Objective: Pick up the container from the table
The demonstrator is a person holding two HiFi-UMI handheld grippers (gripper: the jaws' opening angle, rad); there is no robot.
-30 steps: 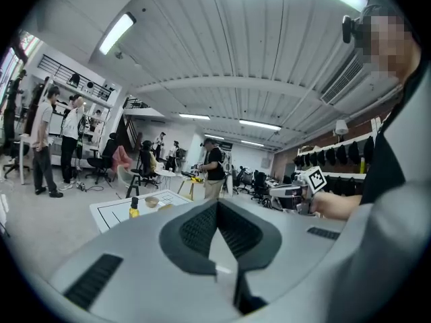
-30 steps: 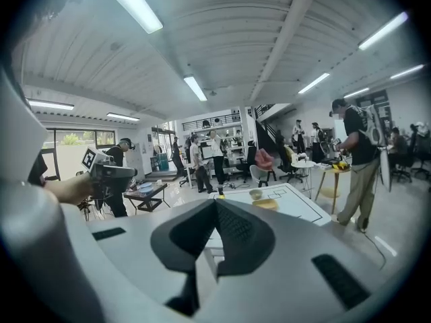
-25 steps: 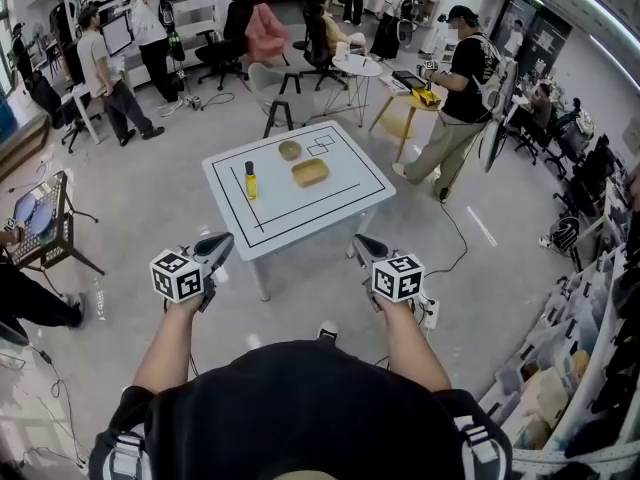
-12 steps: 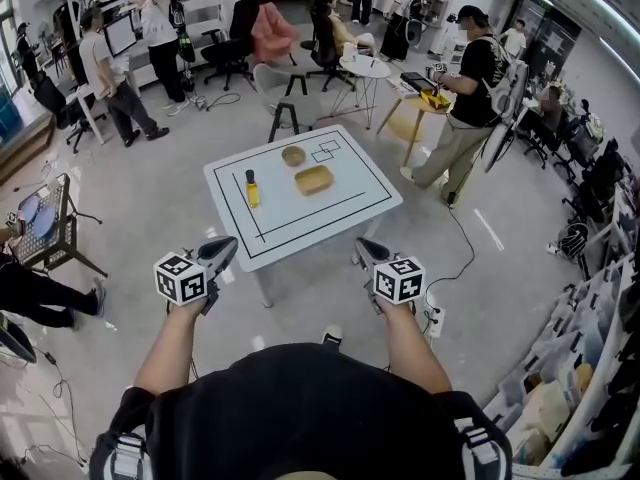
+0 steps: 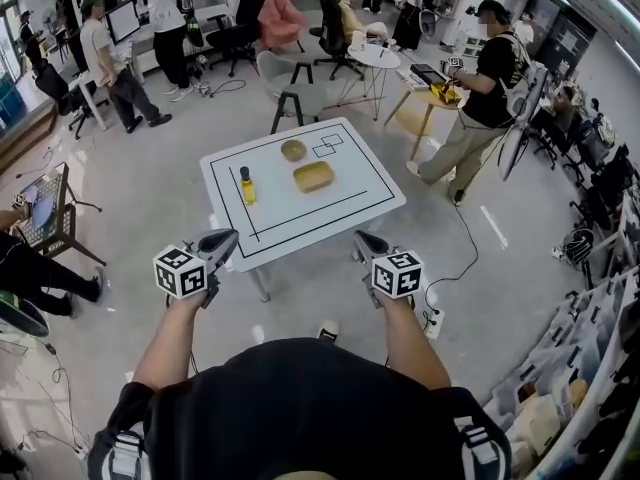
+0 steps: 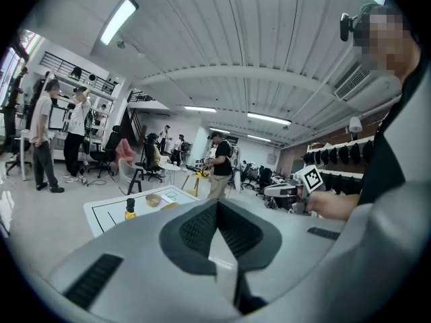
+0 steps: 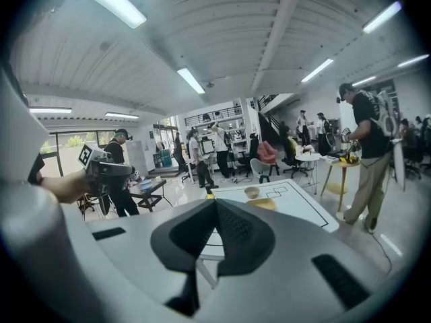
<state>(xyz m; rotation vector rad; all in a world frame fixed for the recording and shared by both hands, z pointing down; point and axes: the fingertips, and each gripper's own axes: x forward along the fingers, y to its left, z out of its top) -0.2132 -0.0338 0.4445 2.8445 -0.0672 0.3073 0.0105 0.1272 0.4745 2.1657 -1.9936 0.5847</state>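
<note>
Container [image 5: 313,176] sits on the white table [image 5: 370,193] between a small bowl [image 5: 292,149] and a yellow bottle [image 5: 246,184]; left gripper [image 5: 229,237] and right gripper [image 5: 359,237] hang well short, jaws together, empty; the left gripper view mostly hides the container.

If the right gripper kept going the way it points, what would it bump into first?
Probably the white table's near edge, straight ahead of the right gripper; nothing shows between them, though depth is hard to judge.

One table [image 5: 368,194], one bottle [image 5: 246,184], one bowl [image 5: 292,149], one container [image 5: 313,176], two tongs [image 5: 224,239] [image 5: 361,239].
</note>
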